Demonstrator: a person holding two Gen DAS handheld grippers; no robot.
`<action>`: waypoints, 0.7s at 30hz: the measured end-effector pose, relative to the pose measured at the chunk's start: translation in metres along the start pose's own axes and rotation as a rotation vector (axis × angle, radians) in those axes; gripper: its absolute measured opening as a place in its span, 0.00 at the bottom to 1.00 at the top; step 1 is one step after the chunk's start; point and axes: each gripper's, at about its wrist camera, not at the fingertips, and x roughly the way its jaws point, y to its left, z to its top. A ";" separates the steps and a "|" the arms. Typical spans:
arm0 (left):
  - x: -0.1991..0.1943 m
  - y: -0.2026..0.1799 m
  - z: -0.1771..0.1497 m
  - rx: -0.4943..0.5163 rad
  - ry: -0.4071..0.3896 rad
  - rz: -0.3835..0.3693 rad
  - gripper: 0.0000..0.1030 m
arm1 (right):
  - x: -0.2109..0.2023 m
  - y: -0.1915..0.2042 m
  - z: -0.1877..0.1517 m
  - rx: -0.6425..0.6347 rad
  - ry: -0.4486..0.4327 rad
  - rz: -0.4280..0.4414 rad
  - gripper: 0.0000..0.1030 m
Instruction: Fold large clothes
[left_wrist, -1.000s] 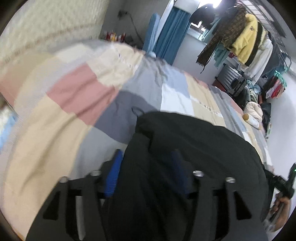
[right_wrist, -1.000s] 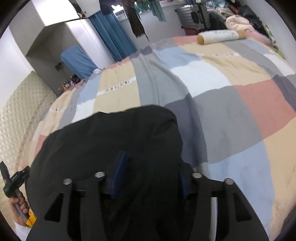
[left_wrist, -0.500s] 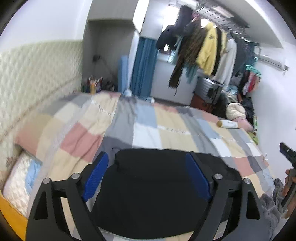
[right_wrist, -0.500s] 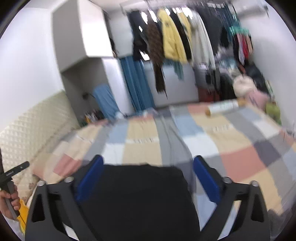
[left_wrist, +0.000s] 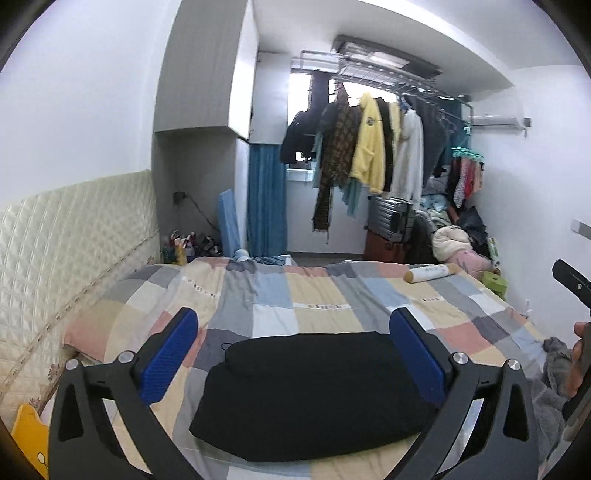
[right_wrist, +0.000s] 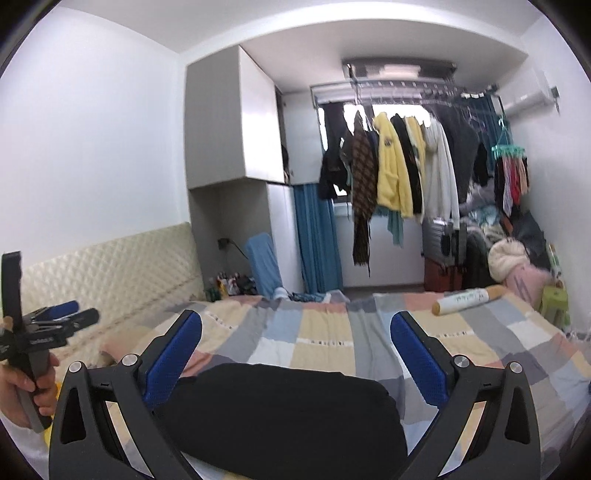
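It was a lived-in home bedroom. Ahead of the fingers spread a bed under a patchwork quilt (left_wrist: 314, 295), with a quilted cream headboard (left_wrist: 74, 236) off to their left. Beyond the fingertips hung a laden clothes rail (right_wrist: 406, 166) beside a suitcase (left_wrist: 388, 218).

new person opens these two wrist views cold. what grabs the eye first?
The black garment, folded into a compact block on the patchwork bedspread, fills the near centre of both views. The open left gripper and the open right gripper frame it with blue pads, holding nothing. Behind, a yellow jacket stands out on the crowded clothes rack by the window.
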 end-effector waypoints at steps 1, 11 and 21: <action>-0.006 -0.004 -0.001 0.002 -0.008 0.000 1.00 | -0.011 0.009 -0.002 -0.017 -0.022 0.009 1.00; -0.053 -0.022 -0.039 -0.024 -0.039 -0.044 1.00 | -0.057 0.054 -0.045 -0.059 -0.060 0.036 1.00; -0.044 -0.022 -0.095 -0.069 0.085 0.036 1.00 | -0.043 0.044 -0.109 -0.002 0.105 -0.046 1.00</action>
